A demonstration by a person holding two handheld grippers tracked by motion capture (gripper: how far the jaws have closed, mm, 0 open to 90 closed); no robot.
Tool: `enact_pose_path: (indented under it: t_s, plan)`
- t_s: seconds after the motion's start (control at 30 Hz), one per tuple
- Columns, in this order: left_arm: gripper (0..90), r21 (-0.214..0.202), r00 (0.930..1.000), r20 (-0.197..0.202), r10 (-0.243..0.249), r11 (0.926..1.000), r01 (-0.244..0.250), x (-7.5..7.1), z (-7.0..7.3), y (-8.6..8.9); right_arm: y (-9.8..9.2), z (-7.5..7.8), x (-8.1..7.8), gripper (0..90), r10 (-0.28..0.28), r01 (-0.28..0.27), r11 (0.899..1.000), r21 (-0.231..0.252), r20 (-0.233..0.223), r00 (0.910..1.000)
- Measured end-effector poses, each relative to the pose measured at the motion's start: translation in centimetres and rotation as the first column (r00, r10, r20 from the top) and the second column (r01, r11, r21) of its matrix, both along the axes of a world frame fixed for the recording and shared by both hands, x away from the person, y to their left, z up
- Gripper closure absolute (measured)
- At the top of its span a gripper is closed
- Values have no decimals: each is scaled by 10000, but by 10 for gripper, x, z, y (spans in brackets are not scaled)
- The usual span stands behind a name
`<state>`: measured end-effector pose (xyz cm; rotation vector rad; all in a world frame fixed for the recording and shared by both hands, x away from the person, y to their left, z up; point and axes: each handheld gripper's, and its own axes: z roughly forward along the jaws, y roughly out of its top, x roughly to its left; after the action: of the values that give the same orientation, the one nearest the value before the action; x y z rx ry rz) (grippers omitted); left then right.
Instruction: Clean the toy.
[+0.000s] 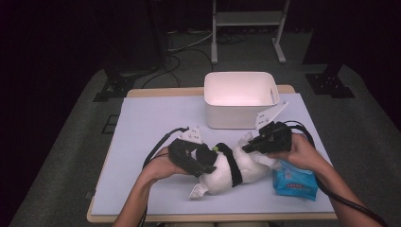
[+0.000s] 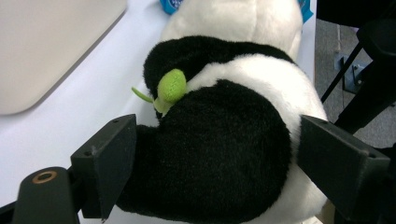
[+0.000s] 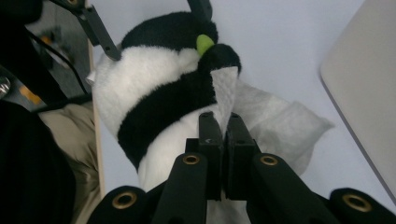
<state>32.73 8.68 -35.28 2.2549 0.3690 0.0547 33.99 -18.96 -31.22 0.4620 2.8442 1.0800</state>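
A black-and-white plush panda point(image 1: 236, 170) with a small green sprout point(image 2: 170, 86) lies on its side on the pale mat. My left gripper point(image 1: 203, 163) is shut on the panda, its wide-set jaws pressing into the fur of the black part point(image 2: 210, 154) from both sides. My right gripper point(image 1: 248, 146) hovers over the panda's white body with a white wipe point(image 3: 275, 126) pinched between its shut jaws. The wipe drapes across the panda and down onto the mat beside it.
A white bin point(image 1: 241, 99) stands at the back centre of the mat point(image 1: 151, 118). A blue wipe pack point(image 1: 295, 182) lies under my right hand near the front right. The panda's tag point(image 1: 196, 191) points toward the front edge.
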Motion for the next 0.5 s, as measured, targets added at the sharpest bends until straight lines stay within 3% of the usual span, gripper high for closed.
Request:
enact_pose_path:
  t_s: [0.13, 0.2, 0.5]
  plan:
    - [137, -48, 9999, 132, 30, 10000, -29, -1, 3, -1, 5, -9, 5, 870, 38, -42, 9993, -372, -123, 9999]
    - [136, -135, 9998, 185, 32, 9999, -29, -3, 4, 1, -1, -12, 8, 871, -121, 116, 9998, -150, -370, 9992]
    - [120, -192, 9994, 346, 4, 9998, 3, -11, 7, 4, -15, -19, 9, 871, -279, 289, 9994, 187, -519, 9983]
